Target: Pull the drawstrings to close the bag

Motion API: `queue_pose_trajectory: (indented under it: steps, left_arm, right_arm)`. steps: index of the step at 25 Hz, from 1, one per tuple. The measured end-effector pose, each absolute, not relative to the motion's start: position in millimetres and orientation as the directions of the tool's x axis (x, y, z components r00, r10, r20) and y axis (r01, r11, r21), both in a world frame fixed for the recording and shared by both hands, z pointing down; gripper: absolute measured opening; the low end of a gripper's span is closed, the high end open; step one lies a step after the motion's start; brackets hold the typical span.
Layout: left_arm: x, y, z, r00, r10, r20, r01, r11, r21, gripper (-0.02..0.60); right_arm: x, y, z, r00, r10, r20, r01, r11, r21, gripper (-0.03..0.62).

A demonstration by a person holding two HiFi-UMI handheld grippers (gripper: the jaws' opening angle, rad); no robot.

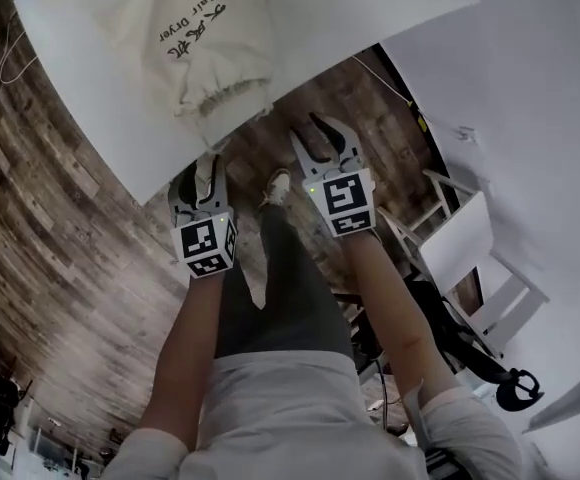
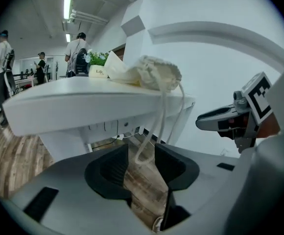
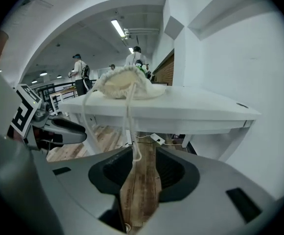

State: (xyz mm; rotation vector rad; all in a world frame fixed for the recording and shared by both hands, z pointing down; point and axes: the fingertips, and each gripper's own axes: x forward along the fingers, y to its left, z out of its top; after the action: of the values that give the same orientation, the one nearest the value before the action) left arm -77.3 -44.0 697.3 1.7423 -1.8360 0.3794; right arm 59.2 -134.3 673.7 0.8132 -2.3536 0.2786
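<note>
**A:** Bare forearms (image 1: 192,338) sit nearest the head camera. They carry the left tool (image 1: 198,168) and the right tool (image 1: 305,128), both grey two-jaw pieces with marker cubes. Where do they sit relative to the bag?

**B:** Both hang below the near edge of the white tabletop (image 1: 90,98), over the brown wood-plank floor (image 1: 60,268). The cream cloth drawstring bag (image 1: 205,38) lies on the tabletop. Its long axis runs from 12 to 6 o'clock, and its puckered mouth (image 1: 225,106) is at the 6 o'clock end, right at the edge.

**A:** Which tool is nearer?

**B:** There's little in it. The mouth lies at about 12 to 1 o'clock from the left tool and about 10 o'clock from the right. I'd judge the left slightly closer.

**A:** Is either one holding anything?

**B:** No. The left tool's jaws stand wide apart. A white cord loop (image 2: 161,111) drops from the mouth over the edge, and its end dangles in the gap, pressed by neither pad. The right tool is the same: jaws wide, with a second white cord (image 3: 129,116) hanging free into its gap.

**A:** And the task?

**B:** The mouth looks gathered nearly shut, so I judge the closing mostly done. Any further pull would need each tool to clamp its own cord and draw it away from the mouth. The cords are thin and slack, so they could slip out as the jaws close.
</note>
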Motion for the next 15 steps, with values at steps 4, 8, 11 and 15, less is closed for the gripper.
queue_pose_trajectory:
  steps: [4,8,11,15]
  left_arm:
    - [-81.1,-54.8,719.8,-0.004,-0.832,0.554,-0.983,0.105,0.15,0.174]
    - [-82.6,-62.1,726.2,-0.022,-0.866,0.5,-0.989,0.093,0.118,0.175]
    - [-82.4,-72.5,727.7,-0.026,-0.894,0.448,-0.992,0.078,0.098,0.173]
    - [-81.2,-81.8,730.3,-0.035,-0.91,0.413,-0.993,0.079,0.092,0.173]
  right_arm:
    - [49.4,-146.8,717.9,-0.641,-0.445,0.626,-0.555,0.832,0.023,0.147]
    - [29.7,-154.0,746.2,-0.695,-0.399,0.598,-0.48,0.877,0.027,0.158]
    - [18.5,-164.1,758.9,-0.719,-0.397,0.571,-0.454,0.89,0.047,0.158]
    - [2.5,-168.8,766.6,-0.743,-0.39,0.544,-0.427,0.902,0.064,0.158]
